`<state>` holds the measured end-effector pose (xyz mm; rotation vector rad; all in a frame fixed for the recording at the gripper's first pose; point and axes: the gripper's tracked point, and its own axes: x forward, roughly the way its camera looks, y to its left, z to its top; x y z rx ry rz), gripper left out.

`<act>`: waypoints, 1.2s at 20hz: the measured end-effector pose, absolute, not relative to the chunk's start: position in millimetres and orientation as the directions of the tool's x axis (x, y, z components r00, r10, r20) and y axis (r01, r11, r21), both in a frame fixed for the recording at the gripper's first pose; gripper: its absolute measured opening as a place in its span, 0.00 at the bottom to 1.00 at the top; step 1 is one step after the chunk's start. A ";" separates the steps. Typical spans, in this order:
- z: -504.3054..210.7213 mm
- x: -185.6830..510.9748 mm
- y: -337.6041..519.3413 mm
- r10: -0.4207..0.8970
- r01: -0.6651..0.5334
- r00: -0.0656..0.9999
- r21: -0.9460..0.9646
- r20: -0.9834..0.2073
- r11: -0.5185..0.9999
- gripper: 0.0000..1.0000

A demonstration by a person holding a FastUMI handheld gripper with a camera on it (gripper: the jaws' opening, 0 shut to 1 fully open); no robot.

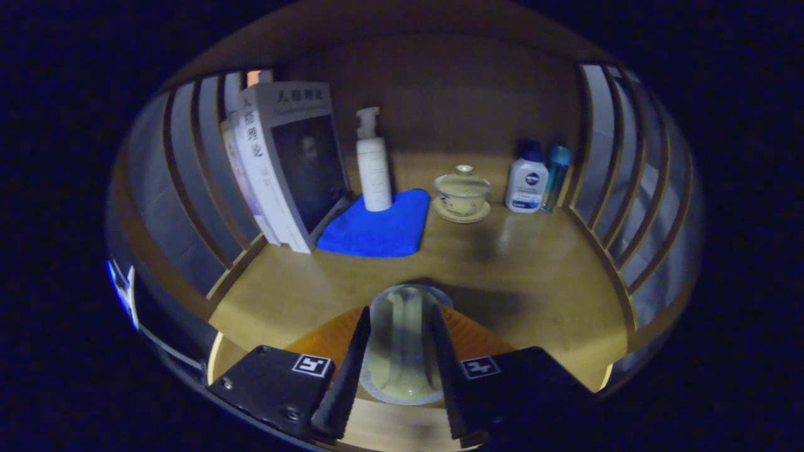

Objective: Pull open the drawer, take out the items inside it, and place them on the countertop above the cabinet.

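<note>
Two fingers of my gripper (pixel 402 351) are closed on a clear glass (pixel 403 342), one pressing on each side, and I hold it low above the wooden countertop (pixel 534 282), near its front edge. The glass looks pale and see-through, with a round rim facing away from me; I judge it rigid, smooth and breakable, so it could slip if I loosen too soon and crack if I set it down hard. Gripping it across the middle of its body, as I do now, seems the safe hold. Beyond my fingers the surface is bare for a stretch, which looks like a fair spot to rest it. Further back lies a blue cloth (pixel 377 229) with a white pump bottle (pixel 373 164) standing on it, books (pixel 282 169) leaning beside them, then a lidded teacup on a saucer (pixel 462 196), a small white bottle (pixel 526 183) and a slim teal bottle (pixel 555 176) touching it.
</note>
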<state>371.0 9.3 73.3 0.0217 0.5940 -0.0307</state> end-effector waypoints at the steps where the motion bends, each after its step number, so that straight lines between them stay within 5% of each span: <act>1: 68.9 371.3 10.7 -0.036 0.031 0.834 -0.018 -0.551 0.999 0.57; 2: 71.7 371.8 13.8 -0.037 0.023 0.844 -0.032 -0.536 0.999 0.67; 9: 92.1 366.4 14.2 -0.065 0.041 0.887 -0.063 -0.457 0.997 0.68; 13: 131.9 334.0 27.2 -0.025 0.002 0.961 -0.084 -0.276 0.996 0.68; 18: 153.8 256.1 46.2 0.002 -0.014 0.996 -0.135 -0.087 0.991 1.00; 24: 129.5 158.5 57.8 0.001 0.001 0.997 -0.028 0.072 1.000 1.00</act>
